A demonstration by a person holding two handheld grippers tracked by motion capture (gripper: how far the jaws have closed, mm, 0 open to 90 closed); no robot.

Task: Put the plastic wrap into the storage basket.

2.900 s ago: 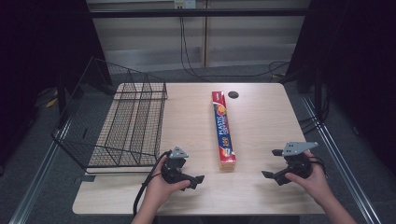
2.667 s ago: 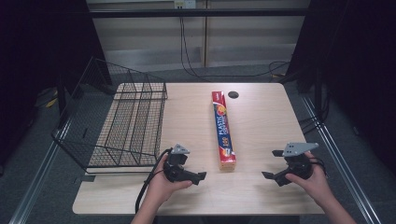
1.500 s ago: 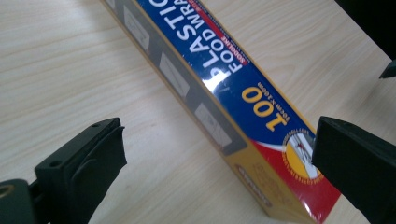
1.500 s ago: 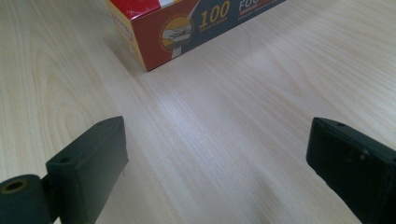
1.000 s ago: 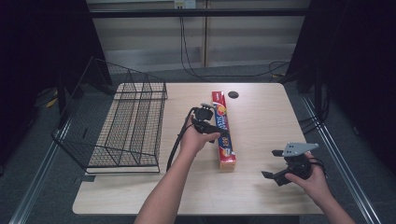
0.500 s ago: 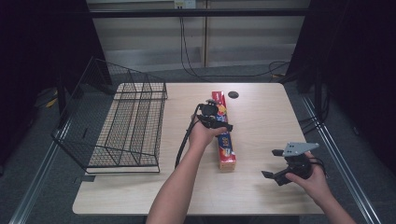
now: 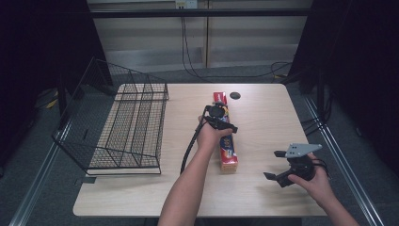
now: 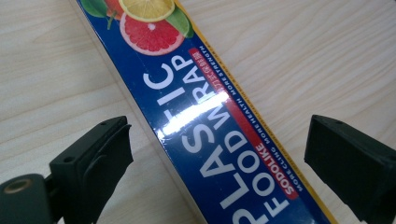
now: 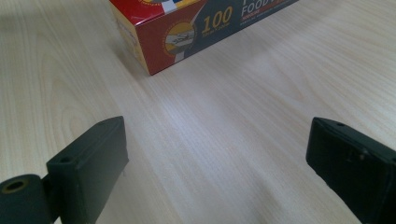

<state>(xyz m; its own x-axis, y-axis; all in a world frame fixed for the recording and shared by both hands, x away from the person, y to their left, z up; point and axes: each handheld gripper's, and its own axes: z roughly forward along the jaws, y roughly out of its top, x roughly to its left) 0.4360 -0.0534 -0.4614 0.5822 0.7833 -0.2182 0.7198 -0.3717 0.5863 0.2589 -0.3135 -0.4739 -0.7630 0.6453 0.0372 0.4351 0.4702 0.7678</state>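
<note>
Moved: my left hand-held gripper has gone from the counter's near edge out over the box.
Jaws: just closing, not yet touching the box between them.
Axis: box runs away from me, jaws across it.
Right hand-held gripper: wide open, empty, farther off.

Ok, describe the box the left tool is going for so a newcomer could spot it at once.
On the light wooden table, right of the black wire basket, lies a long, narrow blue cardboard box. Its top reads PLASTIC FOOD WRAP beside citrus pictures, and its near end is red.
</note>
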